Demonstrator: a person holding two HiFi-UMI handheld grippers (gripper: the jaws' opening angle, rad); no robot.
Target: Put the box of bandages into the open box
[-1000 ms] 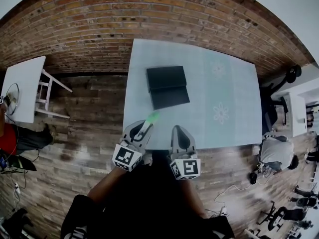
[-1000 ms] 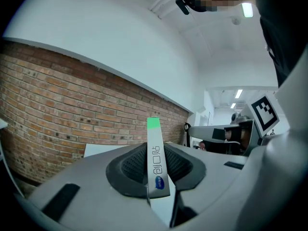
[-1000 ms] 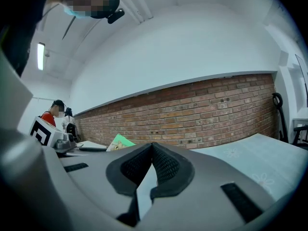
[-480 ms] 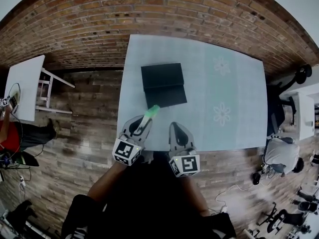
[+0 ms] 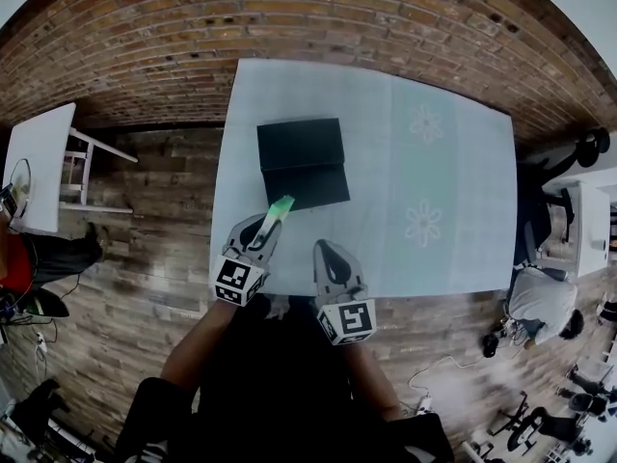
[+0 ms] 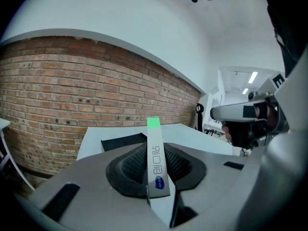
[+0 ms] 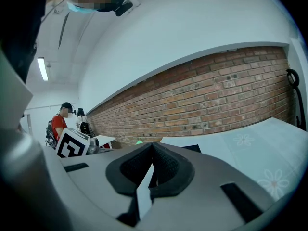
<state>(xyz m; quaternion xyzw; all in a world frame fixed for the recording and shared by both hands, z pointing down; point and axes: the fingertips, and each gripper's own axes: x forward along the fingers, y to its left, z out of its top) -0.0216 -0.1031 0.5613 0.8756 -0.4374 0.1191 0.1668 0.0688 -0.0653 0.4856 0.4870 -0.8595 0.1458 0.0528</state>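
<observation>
A slim white bandage box with a green end [image 5: 278, 210] [image 6: 155, 163] is clamped upright between the jaws of my left gripper [image 5: 261, 236] [image 6: 157, 179]. Its green tip sits just short of the near edge of the open black box [image 5: 300, 161] [image 6: 122, 141], which lies flat on the pale table [image 5: 434, 152]. My right gripper [image 5: 326, 258] [image 7: 149, 170] hovers over the table's near edge, to the right of the left one, shut with nothing between its jaws. From the right gripper view a corner of the black box [image 7: 194, 148] shows beyond the jaws.
The table carries faint flower prints [image 5: 420, 222] on its right half. A small white side table [image 5: 39, 167] stands to the left on the wooden floor. A brick wall [image 5: 289, 17] runs behind. People are at the far left [image 7: 57, 124] and lower right [image 5: 535, 297].
My left gripper has carried the bandage box forward, so its green end is now close to the black box's near edge. The right gripper stays shut at the table's near edge.
</observation>
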